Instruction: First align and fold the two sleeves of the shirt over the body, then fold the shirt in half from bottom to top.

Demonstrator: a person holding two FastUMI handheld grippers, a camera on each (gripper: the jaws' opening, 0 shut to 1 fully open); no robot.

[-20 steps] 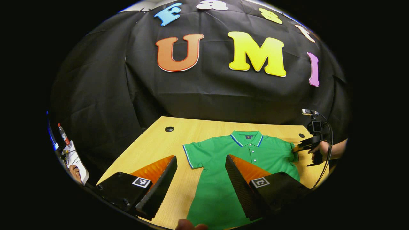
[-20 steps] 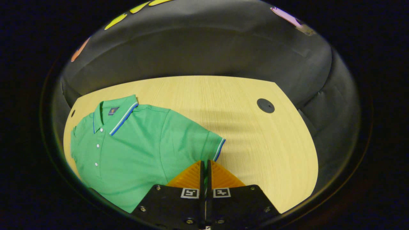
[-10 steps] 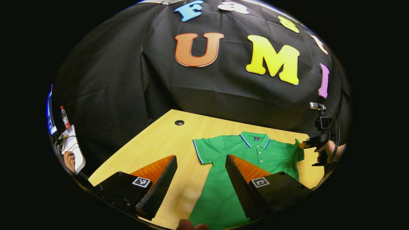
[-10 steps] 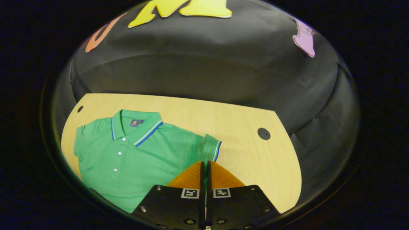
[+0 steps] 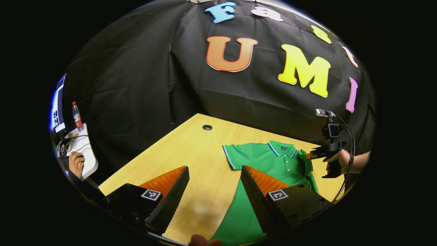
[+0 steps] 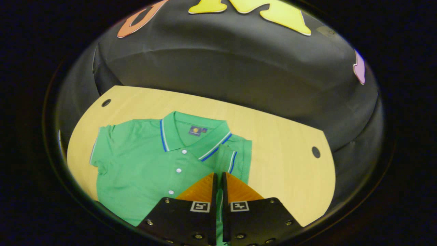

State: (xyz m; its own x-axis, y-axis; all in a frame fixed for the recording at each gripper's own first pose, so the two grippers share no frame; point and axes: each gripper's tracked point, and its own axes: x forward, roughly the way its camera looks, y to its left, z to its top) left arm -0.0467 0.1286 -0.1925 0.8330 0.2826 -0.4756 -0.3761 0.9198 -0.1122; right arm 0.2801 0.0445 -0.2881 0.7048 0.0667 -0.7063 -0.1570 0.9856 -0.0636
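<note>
Green polo shirt [image 6: 143, 164] is lying flat on the desk [image 6: 283, 164], front up, collar at the far side, hem toward the near edge, so the body is serving as the landing area for the sleeves. Right tool [image 6: 218, 179] is pinching the right sleeve [image 6: 232, 159] by its striped cuff, fingers closed with fabric running between them, and is holding it over the chest just right of the collar; gripping at the cuff is giving control of the sleeve's free end, so the fold line looks to be forming at the shoulder seam. In the left gripper view the right tool [image 5: 315, 154] is sitting at the shirt's [image 5: 269, 160] right shoulder, held by a hand [image 5: 336, 160], with the sleeve doubled inward there. Left tool [image 5: 214, 181] is hovering open and empty above the desk [image 5: 191, 153], near the front edge, one finger over bare wood, the other over the shirt's lower body; looks like it's parked clear so it isn't dragging cloth while the right side folds. Left sleeve [image 6: 102, 147] is lying spread out flat to the left, not yet folded. My read: right sleeve fold is mid-way, needs laying down flat and releasing; left sleeve and the bottom-to-top fold aren't started. Risk: cuff bunching if it's dropped unflattened
</note>
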